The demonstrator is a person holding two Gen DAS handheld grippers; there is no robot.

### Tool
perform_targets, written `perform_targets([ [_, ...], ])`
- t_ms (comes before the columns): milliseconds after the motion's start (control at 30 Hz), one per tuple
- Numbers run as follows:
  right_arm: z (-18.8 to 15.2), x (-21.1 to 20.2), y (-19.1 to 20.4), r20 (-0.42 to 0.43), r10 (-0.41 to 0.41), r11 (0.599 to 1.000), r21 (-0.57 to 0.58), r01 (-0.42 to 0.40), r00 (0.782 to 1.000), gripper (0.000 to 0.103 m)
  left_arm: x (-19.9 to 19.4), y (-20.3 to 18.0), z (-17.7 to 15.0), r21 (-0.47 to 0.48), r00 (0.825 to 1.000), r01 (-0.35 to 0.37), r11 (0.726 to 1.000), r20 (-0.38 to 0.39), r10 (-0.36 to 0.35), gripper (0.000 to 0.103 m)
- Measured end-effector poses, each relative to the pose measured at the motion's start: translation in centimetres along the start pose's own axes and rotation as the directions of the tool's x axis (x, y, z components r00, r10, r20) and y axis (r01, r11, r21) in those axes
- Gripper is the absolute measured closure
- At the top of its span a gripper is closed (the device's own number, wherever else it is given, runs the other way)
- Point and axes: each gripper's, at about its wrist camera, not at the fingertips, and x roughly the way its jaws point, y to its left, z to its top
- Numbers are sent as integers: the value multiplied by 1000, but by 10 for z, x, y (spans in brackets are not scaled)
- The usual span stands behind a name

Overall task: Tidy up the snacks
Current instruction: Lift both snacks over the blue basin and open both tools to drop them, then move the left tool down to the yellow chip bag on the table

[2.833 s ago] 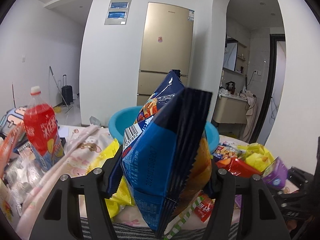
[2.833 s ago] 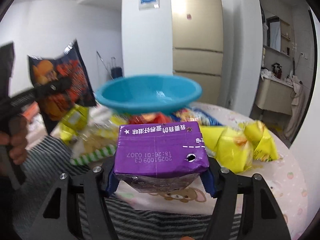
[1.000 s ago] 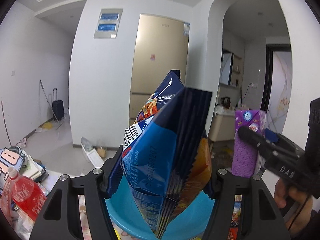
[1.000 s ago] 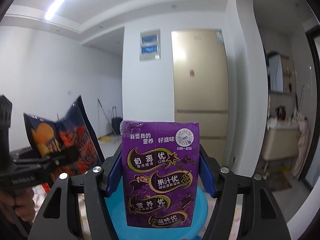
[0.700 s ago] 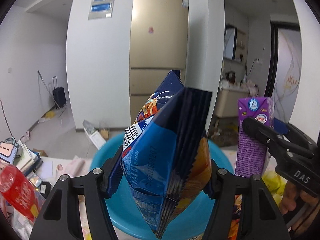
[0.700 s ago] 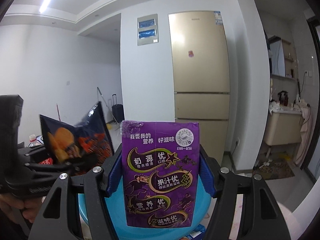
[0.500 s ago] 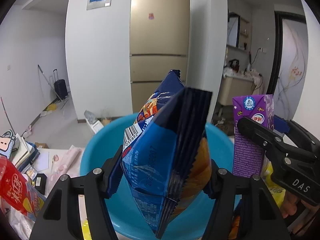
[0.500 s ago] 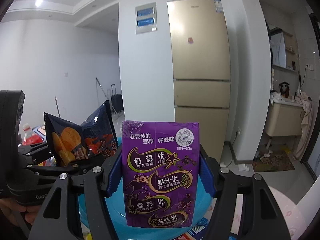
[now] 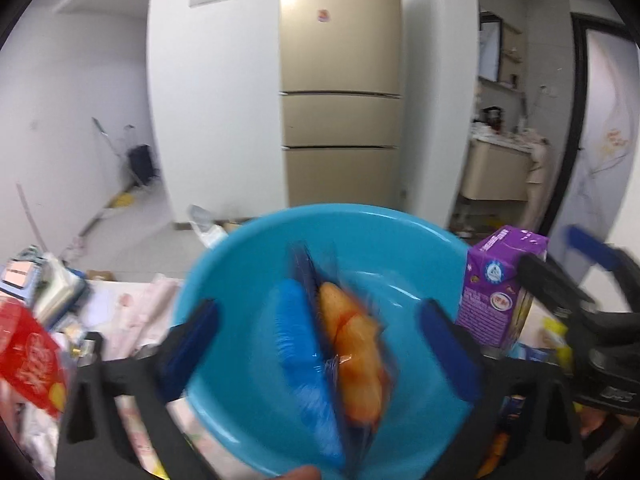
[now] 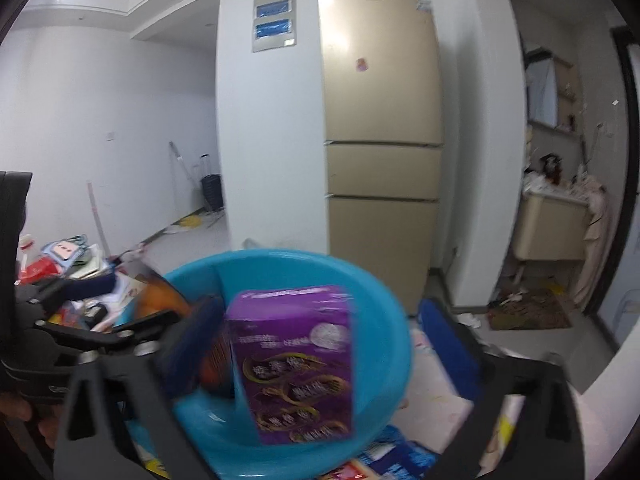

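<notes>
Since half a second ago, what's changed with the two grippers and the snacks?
Both grippers opened. The left gripper let go of the blue chip bag, the right gripper released the purple carton; both are blurred, dropping toward the blue basin. The basin stayed put.

You are working in a lived-in home: a tall gold fridge (image 10: 382, 128) is standing against a white wall, a suitcase (image 10: 212, 192) is waiting by the far wall, and a cluttered washbasin cabinet (image 10: 556, 228) is showing through the doorway on your right.
</notes>
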Motion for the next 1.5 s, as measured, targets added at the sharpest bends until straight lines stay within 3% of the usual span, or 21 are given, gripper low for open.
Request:
perform_targets([
  [133, 8, -7, -4, 9, -27, 1000, -13, 27, 1000, 0, -9, 3, 7, -9, 998, 50, 999, 26, -49, 0],
  [267, 19, -24, -5, 59, -24, 999, -25, 25, 998, 0, -31, 2, 11, 5, 995, 56, 998, 84, -56, 0],
  [500, 48, -86, -4, 220, 23, 1000, -22, -19, 975, 0, -107, 1, 30, 9, 969, 98, 995, 227, -97, 0],
  [633, 59, -130, 3, 289, 93, 995, -7, -95, 953, 0, -162, 3, 32, 26, 953, 97, 995, 287, -100, 0],
  [800, 61, -176, 16, 339, 125, 992, -20, -126, 933, 0, -232, 1, 20, 70, 933, 48, 996, 352, -70, 0],
  [867, 60, -187, 20, 349, 136, 990, -15, -140, 927, 0, -253, 4, 11, 65, 922, 58, 996, 380, -78, 0],
  [1033, 44, -214, 31, 372, 163, 986, -26, -166, 914, 0, -289, 15, -15, 19, 912, 103, 994, 397, -102, 0],
  [1167, 26, -223, 32, 368, 185, 982, -38, -184, 911, 0, -293, 22, -35, -6, 914, 92, 996, 397, -82, 0],
  [1333, -7, -215, 27, 377, 207, 978, -73, -193, 903, 0, -269, 32, -65, -34, 935, 81, 996, 348, -65, 0],
  [1500, -51, -184, 24, 304, 190, 980, -115, -162, 934, 0, -220, 41, -94, -37, 967, 44, 998, 251, -33, 0],
])
